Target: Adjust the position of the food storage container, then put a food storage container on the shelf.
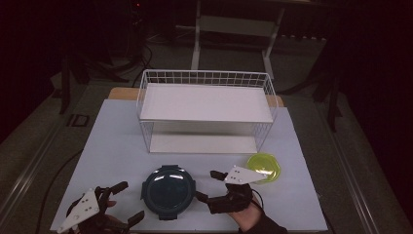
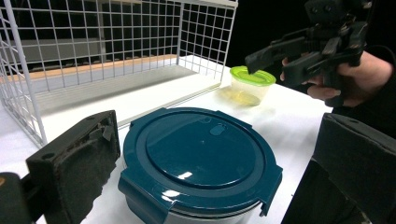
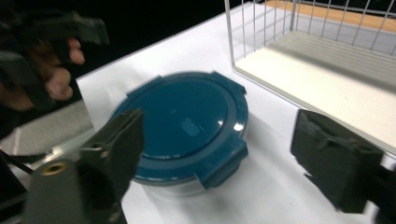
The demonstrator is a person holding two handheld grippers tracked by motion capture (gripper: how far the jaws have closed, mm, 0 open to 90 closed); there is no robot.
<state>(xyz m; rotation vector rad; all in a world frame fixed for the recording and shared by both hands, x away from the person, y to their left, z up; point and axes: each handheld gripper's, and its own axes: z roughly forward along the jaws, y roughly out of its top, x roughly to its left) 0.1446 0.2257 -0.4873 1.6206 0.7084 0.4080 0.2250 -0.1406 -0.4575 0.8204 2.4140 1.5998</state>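
Note:
A round container with a dark teal clip-on lid [image 1: 168, 192] [image 2: 201, 158] [image 3: 187, 121] sits near the table's front edge. My left gripper [image 1: 127, 202] [image 2: 219, 128] is open just left of it, jaws wide and pointing at its side. My right gripper [image 1: 207, 185] [image 3: 224, 149] is open on its right side, with the lid between and beyond its jaws. Neither gripper touches the container. A small clear tub with a lime-green lid [image 1: 263, 167] [image 2: 252, 84] stands right of it, partly behind the right gripper's grey plate.
A white two-tier wire rack [image 1: 204, 109] [image 2: 93, 60] [image 3: 327, 60] stands at the back middle of the white table [image 1: 107, 146], both shelves bare. The table's front edge lies close under both hands. Dark floor and stands surround the table.

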